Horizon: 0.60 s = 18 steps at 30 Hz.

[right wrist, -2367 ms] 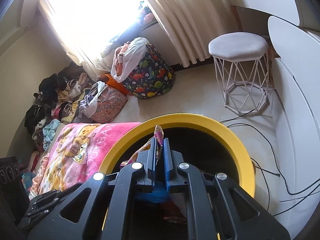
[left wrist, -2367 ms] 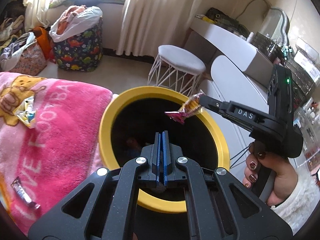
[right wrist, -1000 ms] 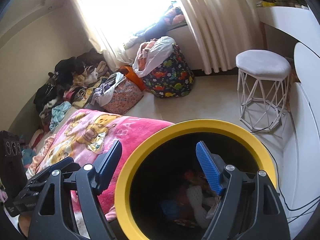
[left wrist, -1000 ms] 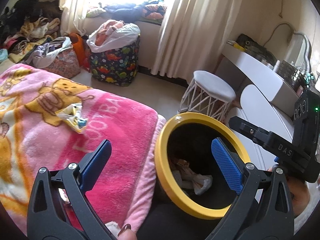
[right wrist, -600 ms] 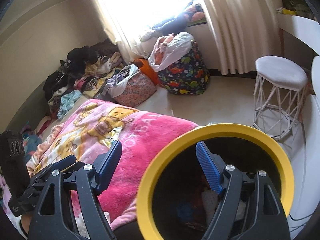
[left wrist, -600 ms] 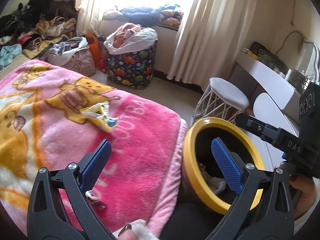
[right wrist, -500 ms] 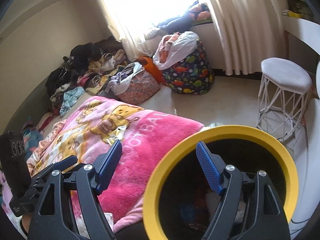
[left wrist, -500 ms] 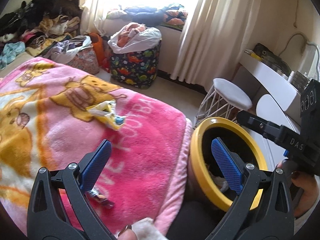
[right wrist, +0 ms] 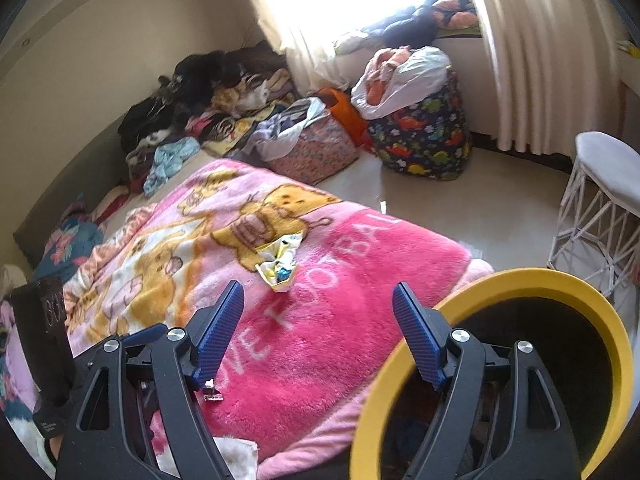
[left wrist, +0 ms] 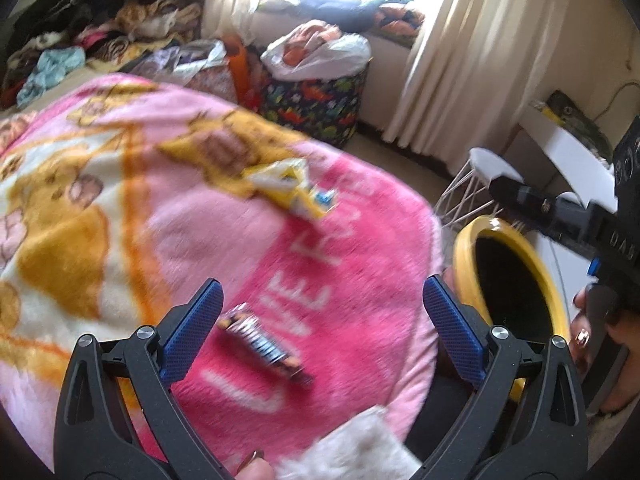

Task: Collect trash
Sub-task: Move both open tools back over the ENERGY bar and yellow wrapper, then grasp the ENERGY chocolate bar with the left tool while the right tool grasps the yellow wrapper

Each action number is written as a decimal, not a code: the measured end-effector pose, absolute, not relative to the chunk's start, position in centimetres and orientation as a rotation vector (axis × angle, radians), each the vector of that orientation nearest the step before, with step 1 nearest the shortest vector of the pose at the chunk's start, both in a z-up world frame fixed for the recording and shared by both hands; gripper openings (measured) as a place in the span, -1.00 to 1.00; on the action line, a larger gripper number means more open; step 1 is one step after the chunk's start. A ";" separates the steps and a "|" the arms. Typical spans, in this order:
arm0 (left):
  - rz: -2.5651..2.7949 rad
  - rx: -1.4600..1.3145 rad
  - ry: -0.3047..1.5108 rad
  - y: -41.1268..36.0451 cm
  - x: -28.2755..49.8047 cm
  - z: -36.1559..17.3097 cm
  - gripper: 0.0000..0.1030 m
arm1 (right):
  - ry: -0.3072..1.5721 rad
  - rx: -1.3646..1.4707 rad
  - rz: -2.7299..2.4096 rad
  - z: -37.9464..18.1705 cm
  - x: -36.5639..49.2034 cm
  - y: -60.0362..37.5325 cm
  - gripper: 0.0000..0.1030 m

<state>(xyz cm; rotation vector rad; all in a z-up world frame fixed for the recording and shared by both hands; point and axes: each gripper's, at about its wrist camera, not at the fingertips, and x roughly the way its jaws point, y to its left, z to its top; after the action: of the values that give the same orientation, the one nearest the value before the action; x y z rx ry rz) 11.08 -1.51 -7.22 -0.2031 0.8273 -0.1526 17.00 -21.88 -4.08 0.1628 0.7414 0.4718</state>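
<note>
A small dark candy wrapper (left wrist: 264,342) lies on the pink blanket (left wrist: 168,216), between the fingers of my open, empty left gripper (left wrist: 320,320). A yellow crumpled wrapper (left wrist: 292,190) lies farther up the blanket; it also shows in the right wrist view (right wrist: 280,260). The yellow-rimmed black bin (right wrist: 520,280) stands at the blanket's right edge. My right gripper (right wrist: 320,332) is open and empty, over the bin's left rim and the blanket. The right gripper's body (left wrist: 568,216) shows above the bin (left wrist: 464,248) in the left wrist view.
A white wire stool (right wrist: 604,168) stands beyond the bin. A dinosaur-print basket (right wrist: 420,136) and piles of clothes (right wrist: 224,92) line the far wall under the window. A white desk (left wrist: 560,148) stands at the right.
Both grippers have swung left, away from the bin and over the blanket. The dark wrapper now lies between my left fingers. The right gripper let its wrapper go into the bin earlier.
</note>
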 end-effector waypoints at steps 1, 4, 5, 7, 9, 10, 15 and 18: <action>-0.146 -0.210 0.840 -1.2 11.1 -7.6 0.75 | 0.750 0.157 0.485 -4.3 17.4 -21.3 0.44; -0.126 -0.238 0.896 0.0 11.0 -9.1 0.53 | 0.771 0.120 0.508 -5.0 18.4 -19.6 0.44; -0.125 -0.254 0.913 0.3 11.1 -9.6 0.42 | 0.782 0.107 0.516 -5.3 18.8 -19.0 0.44; -0.133 -0.281 0.935 0.7 11.0 -10.3 0.31 | 0.799 0.094 0.532 -5.8 19.5 -18.0 0.44; -0.143 -0.308 0.961 1.1 11.1 -11.0 0.21 | 0.822 0.074 0.541 -6.5 20.4 -16.9 0.44; -0.150 -0.324 0.973 1.2 11.1 -11.4 0.15 | 0.832 0.066 0.548 -6.9 20.8 -16.4 0.44; -0.153 -0.341 1.007 1.0 11.2 -12.8 -0.13 | 0.879 0.017 0.567 -8.7 22.9 -13.3 0.44; -0.146 -0.340 1.011 1.1 11.3 -13.1 -0.37 | 0.907 0.005 0.569 -10.0 24.2 -11.8 0.43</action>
<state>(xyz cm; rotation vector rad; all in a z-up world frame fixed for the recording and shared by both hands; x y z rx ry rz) 11.29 1.08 -13.10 -0.3398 1.0112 -0.1460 24.24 -11.84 -9.96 0.0052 0.9068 0.5692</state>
